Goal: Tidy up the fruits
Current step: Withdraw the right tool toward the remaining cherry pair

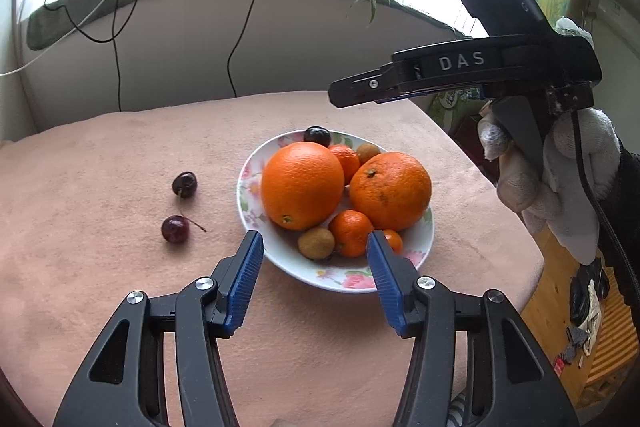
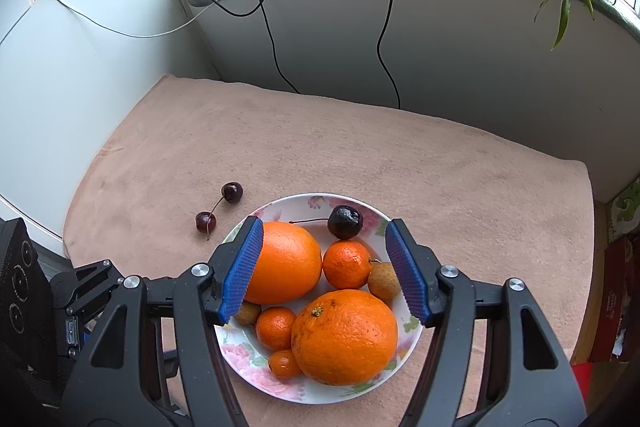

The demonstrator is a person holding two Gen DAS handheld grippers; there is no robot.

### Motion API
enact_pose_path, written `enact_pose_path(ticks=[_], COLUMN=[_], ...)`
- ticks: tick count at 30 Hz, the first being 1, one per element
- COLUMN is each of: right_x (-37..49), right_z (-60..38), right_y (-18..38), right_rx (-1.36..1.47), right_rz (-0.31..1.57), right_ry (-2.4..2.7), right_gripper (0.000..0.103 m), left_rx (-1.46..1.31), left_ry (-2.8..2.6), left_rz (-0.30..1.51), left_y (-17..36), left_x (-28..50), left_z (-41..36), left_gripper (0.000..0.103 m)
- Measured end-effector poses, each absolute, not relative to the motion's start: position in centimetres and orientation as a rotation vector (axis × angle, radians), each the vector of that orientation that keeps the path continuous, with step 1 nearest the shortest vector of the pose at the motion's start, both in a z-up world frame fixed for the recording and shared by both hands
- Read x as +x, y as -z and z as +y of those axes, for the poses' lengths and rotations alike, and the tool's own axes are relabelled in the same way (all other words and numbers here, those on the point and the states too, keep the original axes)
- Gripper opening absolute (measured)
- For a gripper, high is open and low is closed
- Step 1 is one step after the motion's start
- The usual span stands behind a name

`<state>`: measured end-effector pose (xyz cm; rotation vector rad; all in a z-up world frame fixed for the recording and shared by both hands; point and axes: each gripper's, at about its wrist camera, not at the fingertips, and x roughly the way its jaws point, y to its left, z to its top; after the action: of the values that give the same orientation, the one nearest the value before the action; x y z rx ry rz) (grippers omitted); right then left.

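On the pink cloth (image 1: 120,307) we find a flowered plate (image 1: 344,281) already heaped with fruit: two big oranges (image 1: 302,185), small mandarins (image 1: 351,233), brownish longans (image 1: 316,243) and one dark cherry (image 2: 345,222). Two more cherries (image 1: 176,229) lie just beside the plate on its left, apart from it, so we judge they are what is left to gather. Our left gripper (image 1: 315,247) hangs over the plate's near rim, fingers apart and clamped on nothing; our right gripper (image 2: 324,259) hovers above the pile, likewise spread and empty. We see bare cloth all around the cherries, giving free approach, though the plate's rim is close and the pile leaves few gaps.
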<state>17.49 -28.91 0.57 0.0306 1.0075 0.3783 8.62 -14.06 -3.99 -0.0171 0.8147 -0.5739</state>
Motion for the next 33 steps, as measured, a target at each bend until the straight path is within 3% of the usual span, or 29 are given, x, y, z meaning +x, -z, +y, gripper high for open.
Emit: enact_pose_path(ticks=[23,33], right_x=[20.3,22.1], right_z=[-22.8,-20.1], right_y=[-0.3,1.5], right_rx=[0.036,0.109], right_rz=[1.048,1.115], right_ry=[-0.468,-0.502], right_gripper=[0.066,0.066], left_rx=[-0.077,-0.13], left_ry=[0.447,0.455], left_rz=[0.84,0.882], left_y=[6.1,7.6], left_x=[11.5,13.5], left_z=[-7.6,-6.7], left_gripper=[0.053,0.04])
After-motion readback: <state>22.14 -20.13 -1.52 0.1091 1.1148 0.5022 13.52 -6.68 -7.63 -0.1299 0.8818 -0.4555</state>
